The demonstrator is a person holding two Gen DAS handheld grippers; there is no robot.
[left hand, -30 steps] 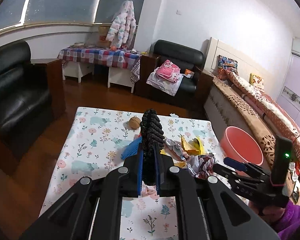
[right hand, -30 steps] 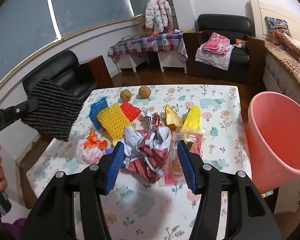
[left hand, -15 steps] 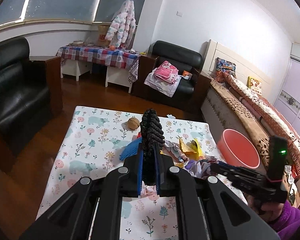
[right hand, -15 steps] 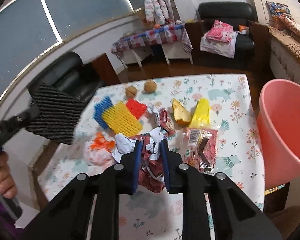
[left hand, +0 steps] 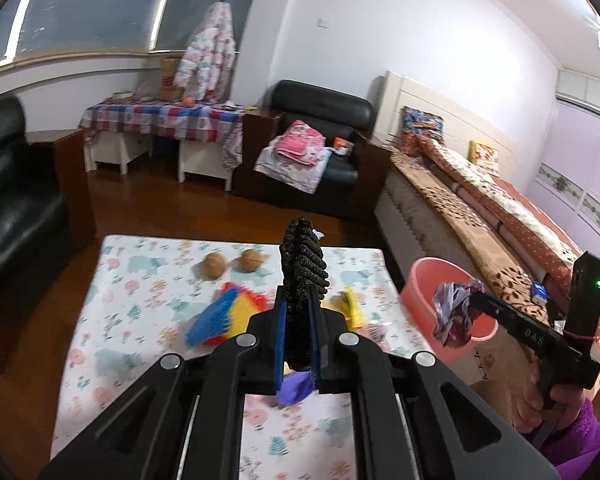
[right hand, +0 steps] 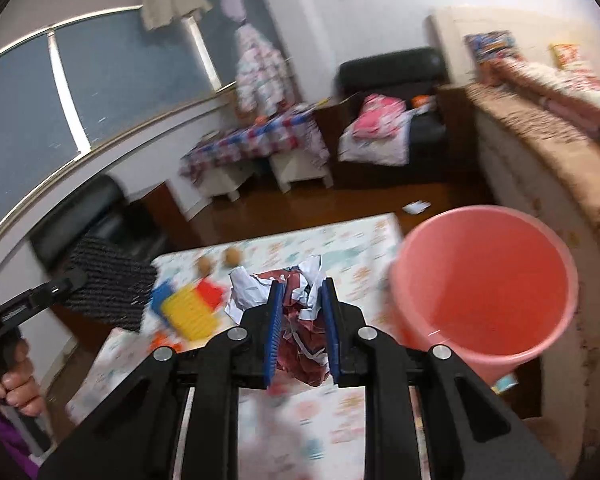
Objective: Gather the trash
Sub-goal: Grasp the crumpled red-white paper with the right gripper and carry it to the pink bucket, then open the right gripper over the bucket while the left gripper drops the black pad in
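The left wrist view looks forward and downward along its own fingers over the floral-patterned tablecloth table [left hand: 148,280] toward the far black leather armchair [left hand: 320,152]. The right wrist view sits close beside it, angled likewise, nearer the round pink plastic bucket [right hand: 484,280]. Both share table, bucket, armchair, and each shows the other's gripper.

Pink bucket [right hand: 485,284], black ribbed mesh [left hand: 303,258], floral-and-animal-print white tablecloth [left hand: 140,276].
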